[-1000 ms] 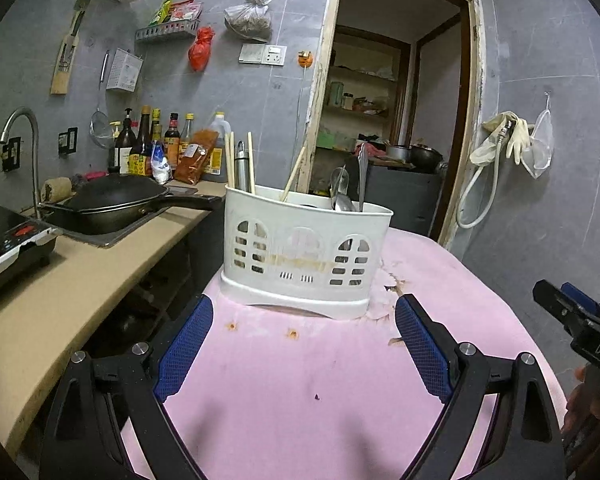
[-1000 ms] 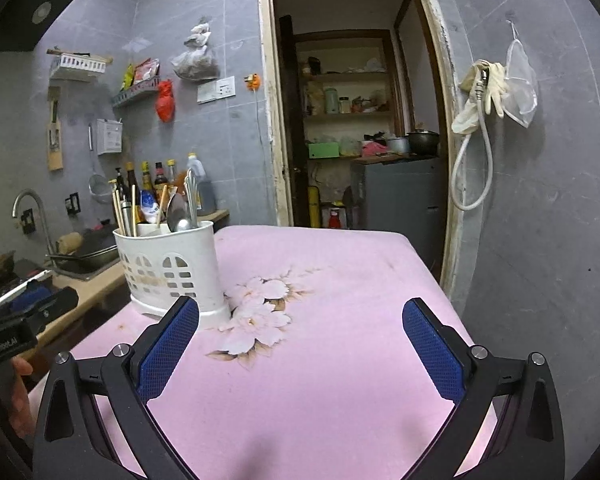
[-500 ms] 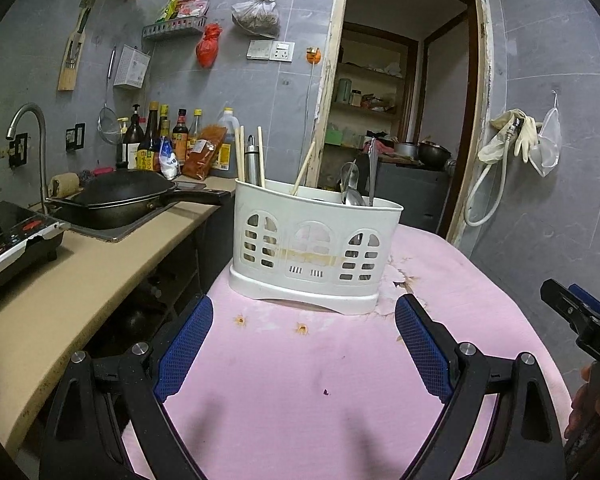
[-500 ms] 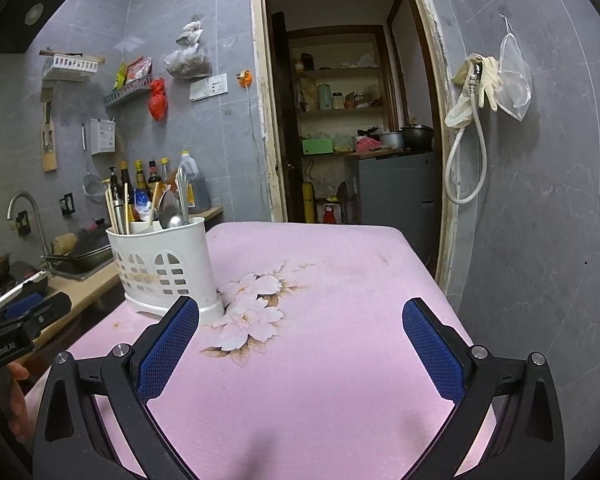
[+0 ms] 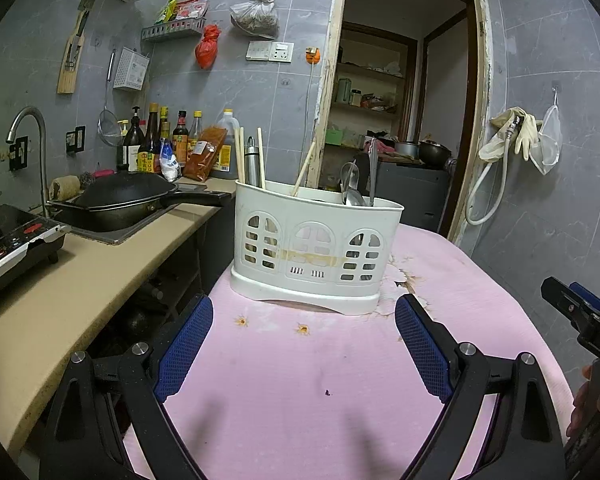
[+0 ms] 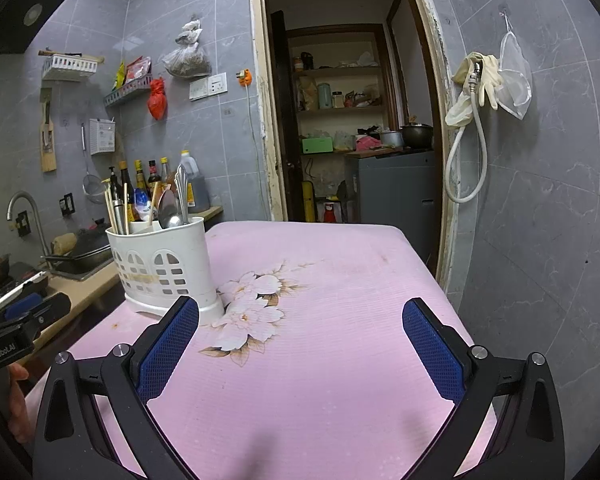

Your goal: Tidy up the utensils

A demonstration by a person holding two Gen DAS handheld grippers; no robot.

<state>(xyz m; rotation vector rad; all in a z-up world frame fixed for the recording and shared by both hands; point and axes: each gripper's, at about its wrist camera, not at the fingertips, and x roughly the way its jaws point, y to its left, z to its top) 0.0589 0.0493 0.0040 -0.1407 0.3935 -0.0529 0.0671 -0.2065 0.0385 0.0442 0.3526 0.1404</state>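
Note:
A white plastic utensil caddy (image 5: pixel 316 256) (image 6: pixel 166 270) stands on the pink tablecloth (image 5: pixel 324 380) (image 6: pixel 324 320). Chopsticks (image 5: pixel 260 158) and a steel tube stick up from its left side. Spoons (image 5: pixel 350 184) (image 6: pixel 168 210) and a fork handle (image 6: pixel 181 192) stand in its right side. My left gripper (image 5: pixel 304 344) is open just in front of the caddy, nothing between its blue pads. My right gripper (image 6: pixel 300 344) is open too, to the right of the caddy over the flower print, and holds nothing. Each gripper's body shows at the edge of the other's view.
A beige counter (image 5: pixel 72 276) runs along the left with a black wok (image 5: pixel 128 200), an induction hob (image 5: pixel 8 244), a tap and sauce bottles (image 5: pixel 156 142). An open doorway (image 6: pixel 352 128) lies behind the table. A hose and gloves (image 6: pixel 476 84) hang on the right wall.
Both grippers have tilted slightly, so the caddy sits a little lower and nearer in each view. Both stay open and empty.

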